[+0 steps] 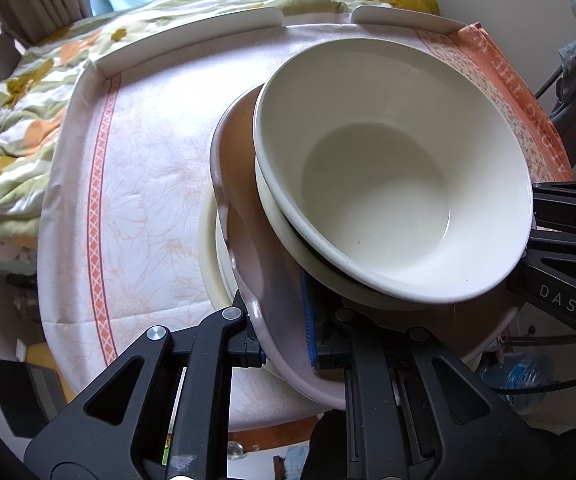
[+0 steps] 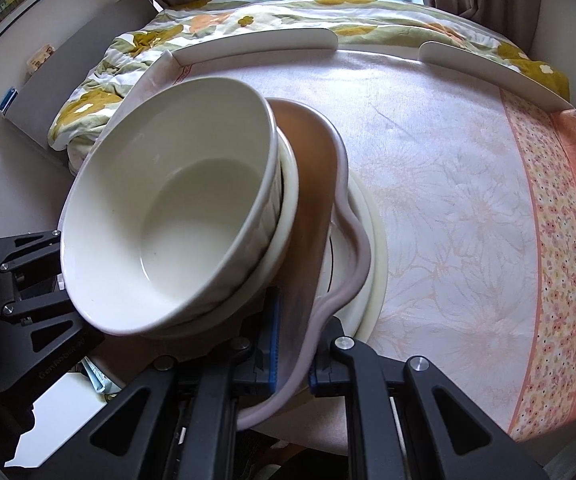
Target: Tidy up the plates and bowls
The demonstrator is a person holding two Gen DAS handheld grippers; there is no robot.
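A pink wavy-rimmed plate (image 1: 263, 280) (image 2: 312, 208) carries a cream bowl (image 1: 388, 184) (image 2: 175, 208) nested in a second white bowl (image 1: 283, 232) (image 2: 288, 200). My left gripper (image 1: 283, 340) is shut on the plate's rim at one side. My right gripper (image 2: 292, 356) is shut on the rim at the other side. The plate is tilted and sits partly over a cream plate stack (image 1: 211, 264) (image 2: 372, 248) on the cloth.
A white tray (image 1: 191, 32) (image 2: 255, 44) lined with a pink floral cloth (image 1: 147, 168) (image 2: 448, 184) lies on a flowered quilt (image 1: 15, 112) (image 2: 99, 92). The tray's raised rim runs along the far side. A person stands beyond it.
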